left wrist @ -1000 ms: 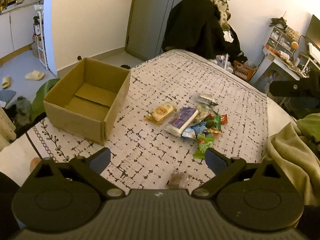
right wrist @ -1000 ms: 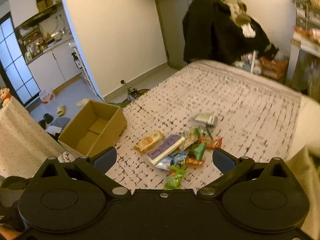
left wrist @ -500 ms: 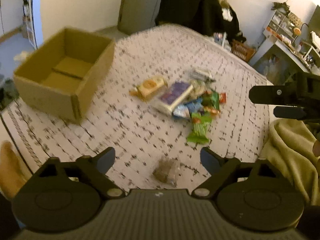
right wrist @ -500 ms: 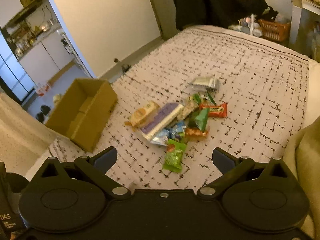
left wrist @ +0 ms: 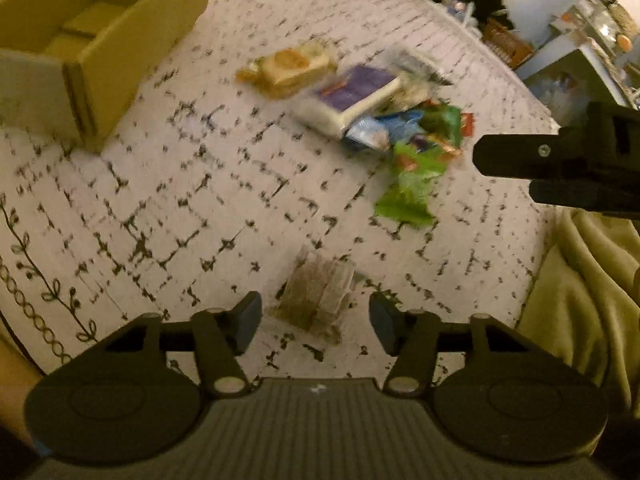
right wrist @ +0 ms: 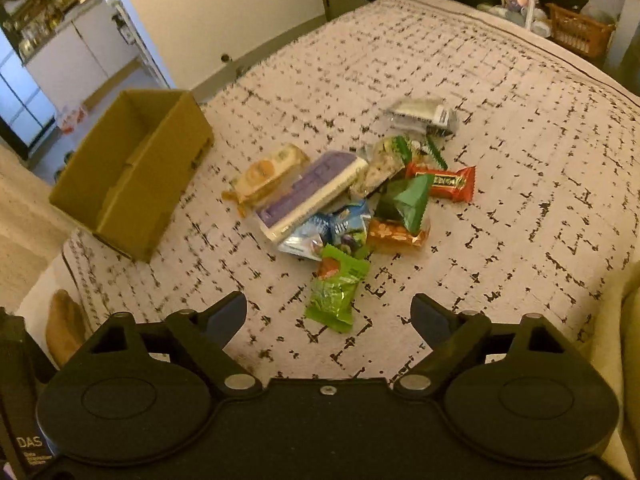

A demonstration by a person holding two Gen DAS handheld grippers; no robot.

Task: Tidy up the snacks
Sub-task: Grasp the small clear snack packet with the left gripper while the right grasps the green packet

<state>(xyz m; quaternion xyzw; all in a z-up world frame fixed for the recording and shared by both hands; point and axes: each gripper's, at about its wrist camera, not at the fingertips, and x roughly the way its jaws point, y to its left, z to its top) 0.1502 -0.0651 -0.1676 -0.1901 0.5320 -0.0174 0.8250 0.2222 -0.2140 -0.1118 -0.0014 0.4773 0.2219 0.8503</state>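
Note:
A pile of snack packets lies mid-bed: a purple-and-white pack (right wrist: 312,192), a yellow biscuit pack (right wrist: 266,172), a red bar (right wrist: 444,182), a silver packet (right wrist: 422,116) and a green packet (right wrist: 336,288). An open, empty cardboard box (right wrist: 132,172) stands to the left. My left gripper (left wrist: 316,316) is open, low over the bed, its fingers on either side of a clear packet of brown snacks (left wrist: 316,300). My right gripper (right wrist: 328,316) is open, just in front of the green packet. The right gripper also shows in the left wrist view (left wrist: 560,164).
The bed has a white cover with black marks (right wrist: 520,140). An olive blanket (left wrist: 580,300) is bunched at the right edge. A brown basket (right wrist: 580,32) and a dark coat stand beyond the far end. The floor drops off left of the box.
Both grippers have moved forward and down toward the snacks. The left one now has the clear brown packet between its open fingers. The right one has closed in on the green packet.

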